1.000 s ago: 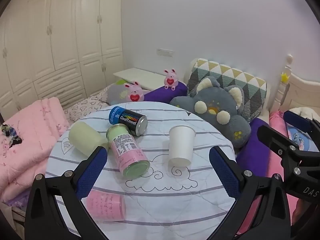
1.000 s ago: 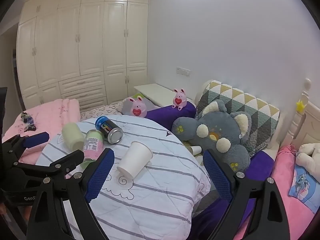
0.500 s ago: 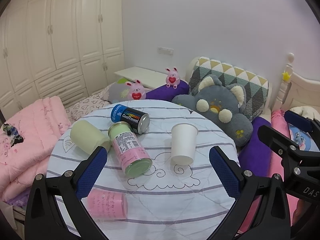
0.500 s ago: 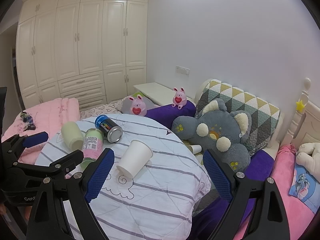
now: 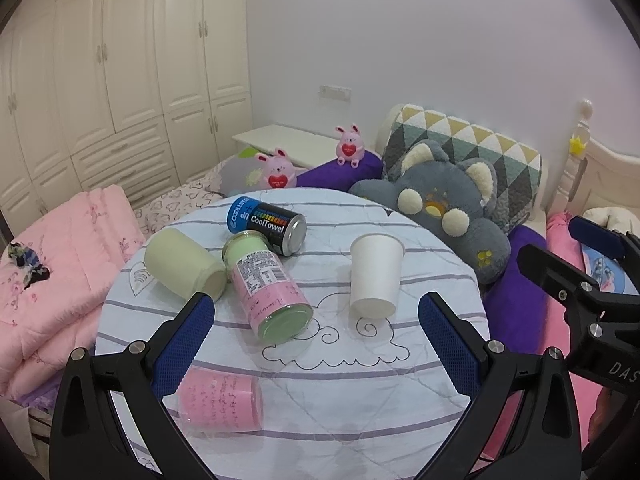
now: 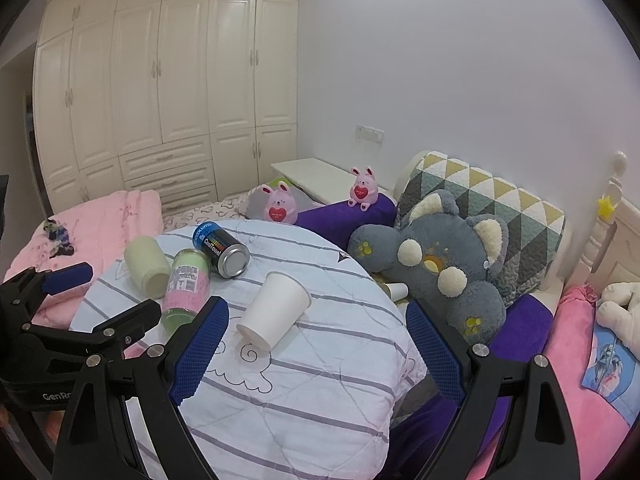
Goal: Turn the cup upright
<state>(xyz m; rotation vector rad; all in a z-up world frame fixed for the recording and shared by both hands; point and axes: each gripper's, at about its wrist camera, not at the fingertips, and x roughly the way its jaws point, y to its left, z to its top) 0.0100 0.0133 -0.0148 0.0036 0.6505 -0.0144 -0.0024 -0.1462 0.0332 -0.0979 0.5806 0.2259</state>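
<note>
Where bedroom wardrobe (image 6: 168, 80) stands, striped round table (image 5: 320, 420) bears toppled cup (image 5: 376, 276).

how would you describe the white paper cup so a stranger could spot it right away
On the round table under a striped white cloth, look toward the grey plush cat's side. The white paper cup lies tipped over there, apart from the clustered containers; it alone is plain white, unlabelled and tapered.

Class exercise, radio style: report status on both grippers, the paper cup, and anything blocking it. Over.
Left gripper open, empty. Right gripper open, empty. White paper cup on its side, untouched. Pink-green bottle nearby, not touching.
</note>
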